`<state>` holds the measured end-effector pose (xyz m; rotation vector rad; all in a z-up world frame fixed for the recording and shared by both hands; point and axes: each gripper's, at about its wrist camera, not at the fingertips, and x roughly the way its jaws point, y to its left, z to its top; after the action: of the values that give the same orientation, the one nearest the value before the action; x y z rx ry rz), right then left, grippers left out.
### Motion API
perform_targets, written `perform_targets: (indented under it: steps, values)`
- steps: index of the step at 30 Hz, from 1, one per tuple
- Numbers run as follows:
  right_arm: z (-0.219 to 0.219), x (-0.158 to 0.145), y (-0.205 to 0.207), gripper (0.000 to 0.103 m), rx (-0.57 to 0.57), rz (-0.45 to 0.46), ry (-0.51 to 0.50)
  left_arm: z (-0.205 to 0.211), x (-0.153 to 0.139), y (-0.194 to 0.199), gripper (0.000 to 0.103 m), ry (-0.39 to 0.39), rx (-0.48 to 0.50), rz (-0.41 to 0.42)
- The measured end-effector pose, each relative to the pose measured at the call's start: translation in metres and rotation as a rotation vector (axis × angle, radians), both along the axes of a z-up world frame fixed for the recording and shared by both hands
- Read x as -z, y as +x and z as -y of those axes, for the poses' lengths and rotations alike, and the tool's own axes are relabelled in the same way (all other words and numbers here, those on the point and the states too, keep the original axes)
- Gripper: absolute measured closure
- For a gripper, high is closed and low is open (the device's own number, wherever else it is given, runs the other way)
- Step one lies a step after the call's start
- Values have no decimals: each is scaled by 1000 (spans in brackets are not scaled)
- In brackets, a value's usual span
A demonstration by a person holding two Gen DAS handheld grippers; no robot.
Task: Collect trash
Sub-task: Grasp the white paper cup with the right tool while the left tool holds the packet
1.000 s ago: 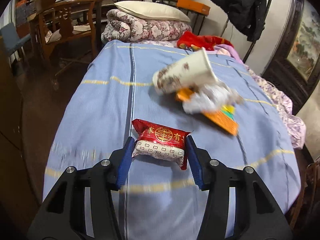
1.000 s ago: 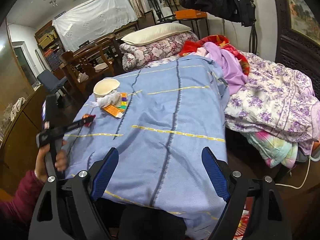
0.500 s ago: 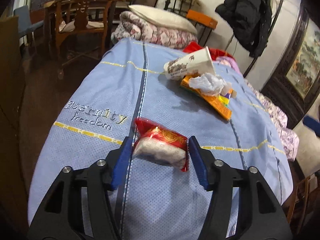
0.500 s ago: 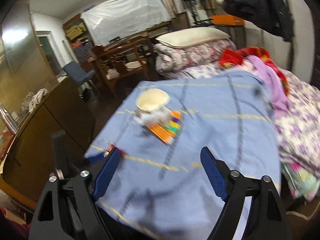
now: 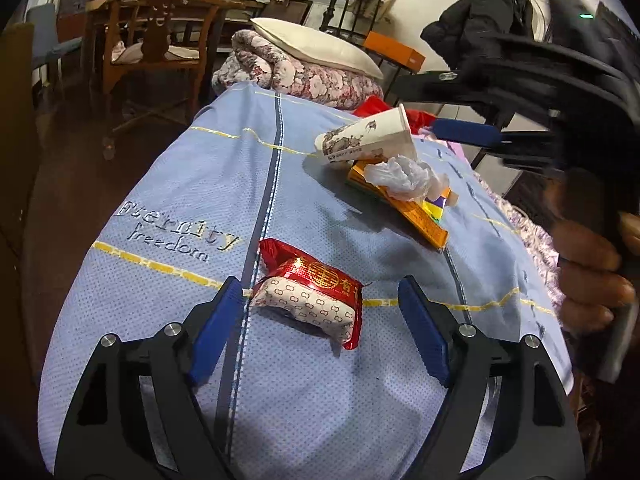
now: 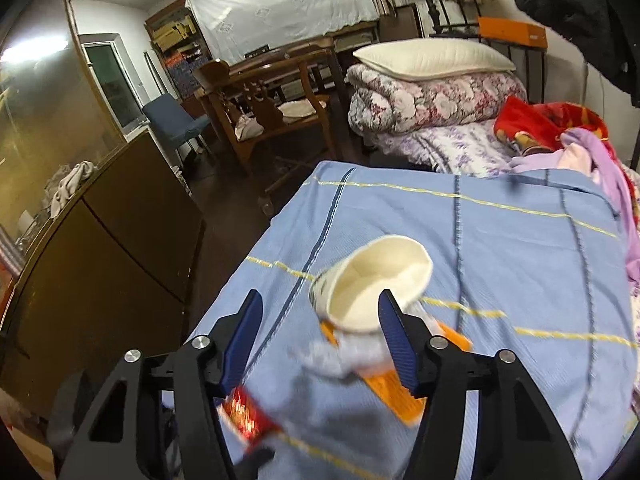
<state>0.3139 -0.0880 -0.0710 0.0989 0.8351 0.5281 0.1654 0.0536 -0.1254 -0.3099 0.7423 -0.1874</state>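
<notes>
A blue bedspread (image 5: 168, 208) covered the bed in a cluttered bedroom. The left gripper (image 5: 320, 316) stood spread wide around a red snack wrapper (image 5: 316, 296) lying on the cloth, neither pad touching it. At one o'clock from it lay a tipped paper cup (image 5: 366, 138), crumpled tissue (image 5: 400, 174) and orange packet (image 5: 424, 216). The right gripper (image 6: 320, 340) hung parted over that cup (image 6: 374, 280), holding nothing.

I see a light blue bedspread (image 5: 168, 184) with thin yellow and dark blue stripes. The snack packet (image 5: 310, 294) on it is glossy red with gold print above a white, patterned half. The paper cup (image 5: 366, 140) is white with brownish print, cream inside. The flat wrapper (image 5: 420, 216) is orange; the tissue (image 5: 400, 176) is white.
</notes>
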Motion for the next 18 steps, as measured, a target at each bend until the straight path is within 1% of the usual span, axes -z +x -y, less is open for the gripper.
perform_targets:
  steps: [1,2,3,5,6,9,11,14,16,18]
  values:
    - [-7,5,9,47,-1,-21,-1,-2,0,0,25,-9,1,2]
    - [-10,9,13,53,0,-33,-2,-3,0,0,25,-15,1,4]
    - [-12,14,17,72,5,-50,-5,-3,0,0,25,-16,1,4]
    - [-16,22,23,97,7,-82,-4,-3,0,-1,25,-20,2,6]
    - [-15,22,21,98,9,-82,8,-4,0,-1,26,-23,2,7]
    - [-10,8,2,98,24,4,7,-5,0,-2,27,-32,2,9]
    - [-1,-11,-21,98,20,82,24,-4,-1,-2,27,-31,2,8]
    - [18,-30,-48,98,42,153,25,-3,-1,-2,27,-22,0,6]
    - [35,-36,-64,98,59,167,37,-1,-1,-2,29,-9,-3,3]
    - [57,-36,-84,98,93,168,42,2,-2,-2,31,19,-12,-4]
